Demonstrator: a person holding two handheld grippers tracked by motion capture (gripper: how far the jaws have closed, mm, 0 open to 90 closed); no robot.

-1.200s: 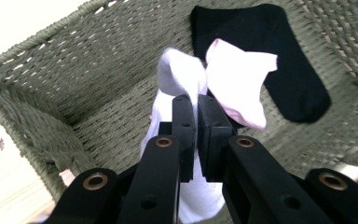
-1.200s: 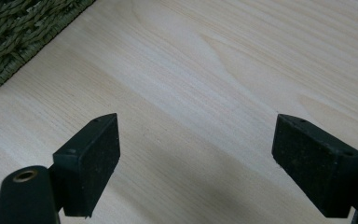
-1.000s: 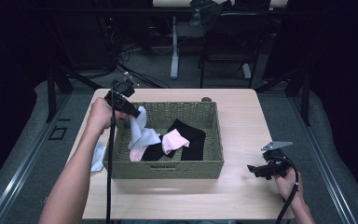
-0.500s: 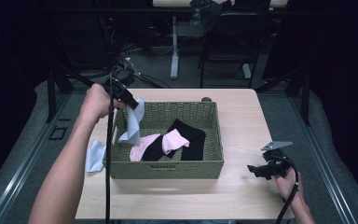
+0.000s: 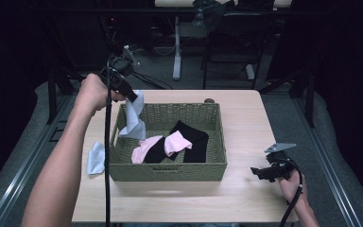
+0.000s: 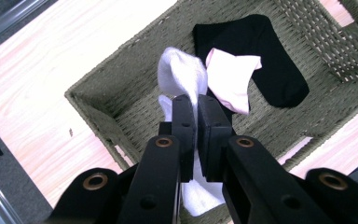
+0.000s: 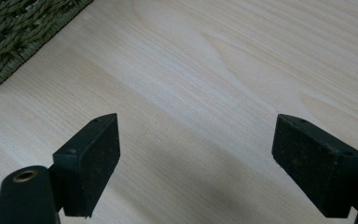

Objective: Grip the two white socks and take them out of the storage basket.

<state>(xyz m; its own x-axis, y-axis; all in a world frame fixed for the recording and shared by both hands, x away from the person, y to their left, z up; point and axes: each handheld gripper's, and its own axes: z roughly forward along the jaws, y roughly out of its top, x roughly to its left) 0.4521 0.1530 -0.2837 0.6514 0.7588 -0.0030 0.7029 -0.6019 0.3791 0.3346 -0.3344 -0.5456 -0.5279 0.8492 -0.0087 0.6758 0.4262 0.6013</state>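
Left gripper clamps one pale sock above basket (two pink, one black inside); right gripper wide, empty.

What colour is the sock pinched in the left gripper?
Pale blue-white sock, best seen in the left gripper view.

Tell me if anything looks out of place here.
One pale blue sock lies on the table outside the basket, by its left wall, while the black sock and pink sock lie inside.

No legible text, label, brand or number anywhere, perhaps owing to the dim surroundings.
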